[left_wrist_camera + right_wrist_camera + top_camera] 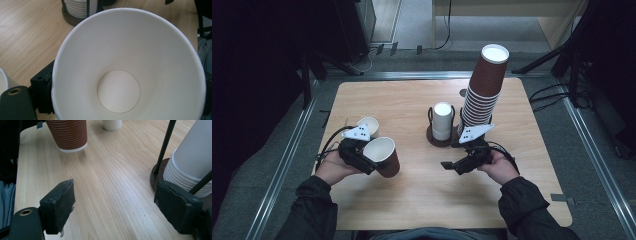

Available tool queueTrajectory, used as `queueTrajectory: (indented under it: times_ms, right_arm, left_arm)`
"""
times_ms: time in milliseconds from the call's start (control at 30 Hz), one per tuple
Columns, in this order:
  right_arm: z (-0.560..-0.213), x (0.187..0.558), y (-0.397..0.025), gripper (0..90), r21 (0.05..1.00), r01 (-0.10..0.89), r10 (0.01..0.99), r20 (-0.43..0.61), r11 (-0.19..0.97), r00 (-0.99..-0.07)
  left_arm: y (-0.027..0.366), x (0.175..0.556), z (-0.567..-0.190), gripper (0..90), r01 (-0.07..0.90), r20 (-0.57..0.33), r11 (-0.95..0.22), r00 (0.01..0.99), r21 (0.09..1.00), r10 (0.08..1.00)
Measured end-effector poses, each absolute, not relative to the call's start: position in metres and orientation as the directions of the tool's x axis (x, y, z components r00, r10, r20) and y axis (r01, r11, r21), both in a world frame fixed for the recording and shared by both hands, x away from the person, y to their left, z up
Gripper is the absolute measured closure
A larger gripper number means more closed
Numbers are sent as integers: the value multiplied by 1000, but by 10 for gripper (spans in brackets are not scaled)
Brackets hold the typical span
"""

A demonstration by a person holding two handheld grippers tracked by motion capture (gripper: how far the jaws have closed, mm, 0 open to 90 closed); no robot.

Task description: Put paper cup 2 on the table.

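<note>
Claws are seen nearest, each held in a hand above the wooden tabletop [412, 200]. A brown paper cup [384, 156] with a white inside is gripped by the left claw [364, 161], tilted so its mouth faces up and toward the camera. The right claw [453, 166] is spread wide, holding nothing. Just behind it, a rack with stacked white cups [442, 121] is found. Beside that rack, a tall leaning stack of brown cups [483, 90] is seen. A small white cup [368, 125] stands behind the left claw.
</note>
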State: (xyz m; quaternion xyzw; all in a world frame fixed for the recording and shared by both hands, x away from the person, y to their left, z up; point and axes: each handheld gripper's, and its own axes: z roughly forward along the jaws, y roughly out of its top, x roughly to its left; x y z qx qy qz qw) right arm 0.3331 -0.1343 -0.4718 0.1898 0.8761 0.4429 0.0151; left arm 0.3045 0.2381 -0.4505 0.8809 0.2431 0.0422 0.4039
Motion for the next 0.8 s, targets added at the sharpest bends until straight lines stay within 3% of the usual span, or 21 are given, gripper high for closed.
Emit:
queueTrajectory:
  times_ms: [800]
  right_arm:
    - [-473, 337, -136, 182, 779, 330, 363, 142, 533, -921]
  left_arm:
    - [269, 315, -472, 81, 451, -75, -588, 831, 672, 551]
